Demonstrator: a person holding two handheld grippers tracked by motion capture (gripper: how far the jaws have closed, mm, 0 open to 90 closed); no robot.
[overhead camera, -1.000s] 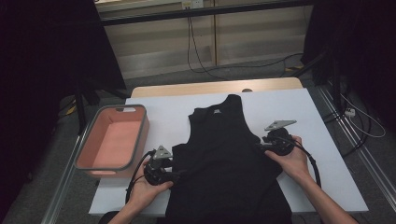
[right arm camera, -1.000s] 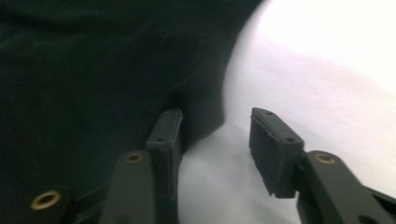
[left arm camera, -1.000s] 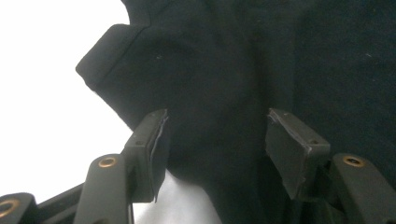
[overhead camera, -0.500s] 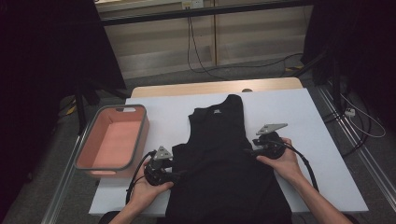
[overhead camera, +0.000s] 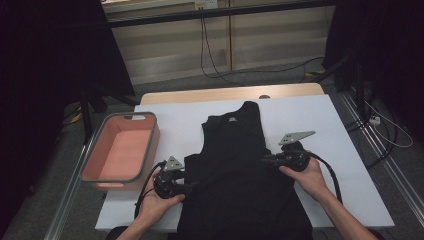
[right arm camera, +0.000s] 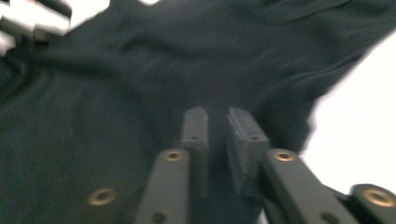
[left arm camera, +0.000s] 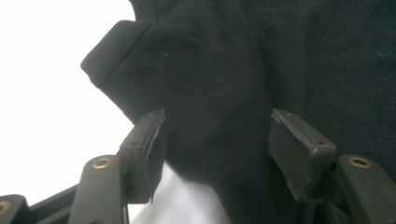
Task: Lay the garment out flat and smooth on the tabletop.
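Note:
A black sleeveless top (overhead camera: 235, 170) lies flat on the white table (overhead camera: 340, 130), neck pointing away from me. My left gripper (overhead camera: 191, 187) sits at the garment's left edge below the armhole. In the left gripper view its jaws (left arm camera: 217, 140) stand wide apart over the black cloth (left arm camera: 233, 70), and the pads (left arm camera: 152, 149) are not pressing on it. My right gripper (overhead camera: 265, 160) is at the right edge of the top. Its jaws (right arm camera: 217, 126) have just been closing and now pinch a fold of the dark fabric (right arm camera: 140, 70) in a narrow gap.
A pink bin with a grey rim (overhead camera: 120, 150) stands at the table's left edge, close to my left hand. A wooden strip (overhead camera: 230, 94) borders the far side of the table. Cables (overhead camera: 215, 65) trail on the floor beyond, and dark curtains hang on both sides.
My right gripper has shifted slightly left onto the garment's edge and its jaws have drawn together on the cloth. The left hand and the top have stayed put.

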